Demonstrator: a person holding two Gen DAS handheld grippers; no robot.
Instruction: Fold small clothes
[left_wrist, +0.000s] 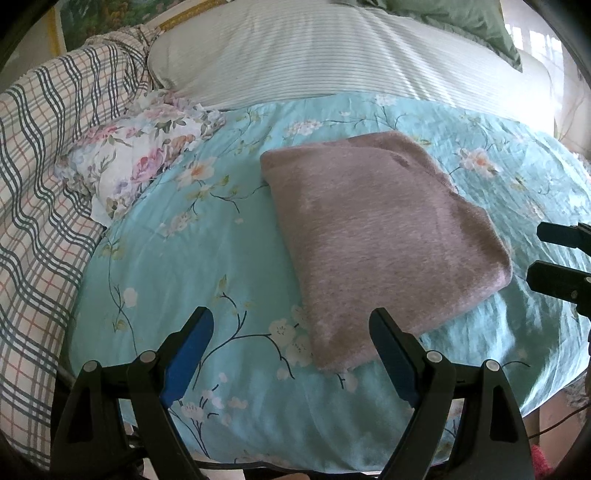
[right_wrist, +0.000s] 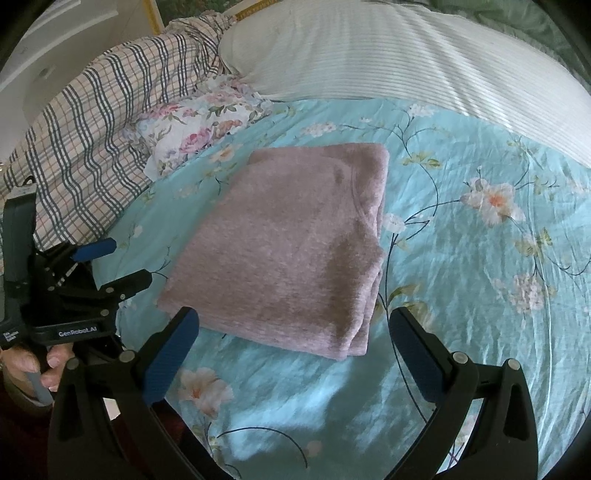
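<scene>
1. Our left gripper (left_wrist: 291, 332) has its jaws spread wide with nothing between them, hanging over the near corner of the folded pink garment (left_wrist: 380, 236).
2. Our right gripper (right_wrist: 293, 334) is likewise spread and empty, just short of the garment's near edge.
3. The garment lies flat, folded into a rough rectangle, on the turquoise floral bedsheet (left_wrist: 184, 295).
4. To the left we see a crumpled floral cloth (left_wrist: 140, 166) and a plaid blanket (left_wrist: 44, 184).
5. Behind them lies a striped white pillow (left_wrist: 314, 55), with a green cloth (left_wrist: 461, 18) at the far corner.
</scene>
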